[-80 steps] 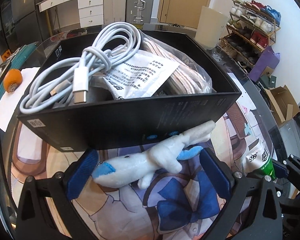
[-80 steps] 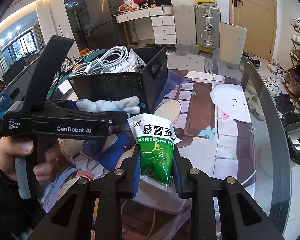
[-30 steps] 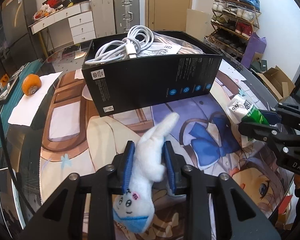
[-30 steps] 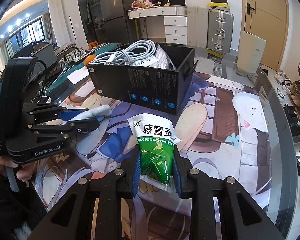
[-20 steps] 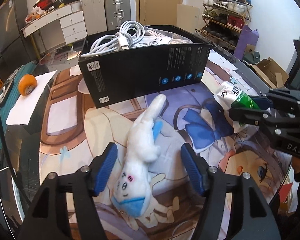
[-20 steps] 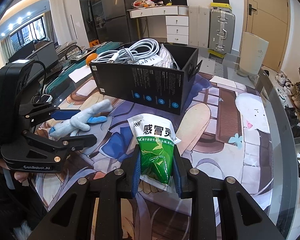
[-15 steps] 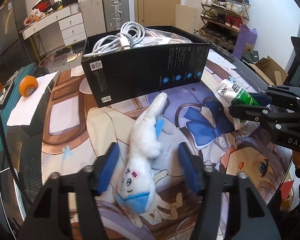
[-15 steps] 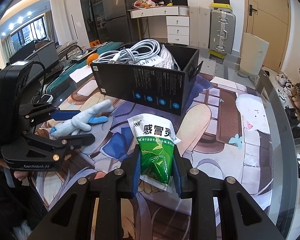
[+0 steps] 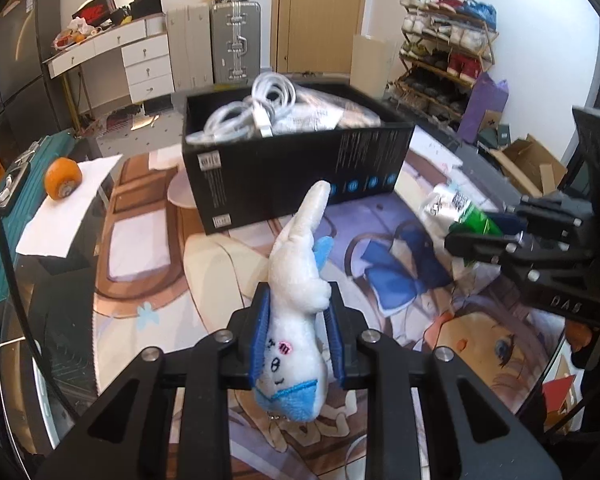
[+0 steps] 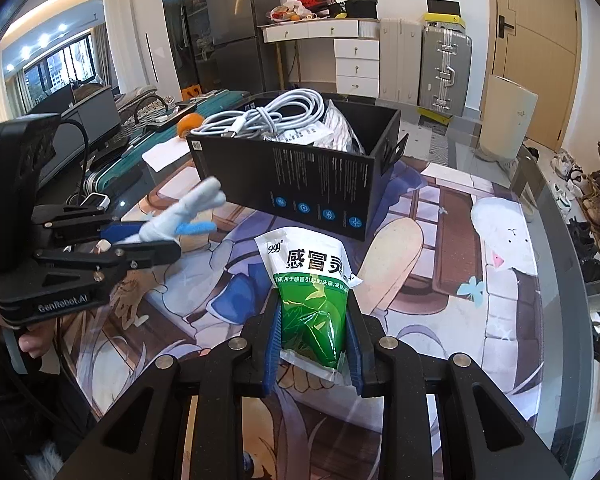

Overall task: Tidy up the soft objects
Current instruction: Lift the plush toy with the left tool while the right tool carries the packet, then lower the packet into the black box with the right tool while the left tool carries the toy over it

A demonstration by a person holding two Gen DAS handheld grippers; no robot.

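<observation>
My left gripper (image 9: 298, 340) is shut on a white and blue plush toy (image 9: 296, 280), held above the printed mat with its tail pointing at the black box (image 9: 296, 172). The toy also shows in the right wrist view (image 10: 180, 212). My right gripper (image 10: 312, 344) is shut on a green and white medicine pouch (image 10: 312, 280), held above the mat in front of the box (image 10: 312, 184). The pouch also shows in the left wrist view (image 9: 460, 212). The box holds coiled white cables (image 10: 268, 118) and plastic-wrapped items.
An orange (image 9: 63, 178) lies on white paper (image 9: 64, 216) at the table's left. A printed anime mat (image 10: 440, 260) covers the glass table. A teal suitcase (image 10: 112, 172) lies left of the table. A shoe rack (image 9: 444, 60) stands behind on the right.
My left gripper had opened and let the plush toy lie on the mat; now it is shut on the toy again and has lifted it. The right gripper kept hold of the pouch.
</observation>
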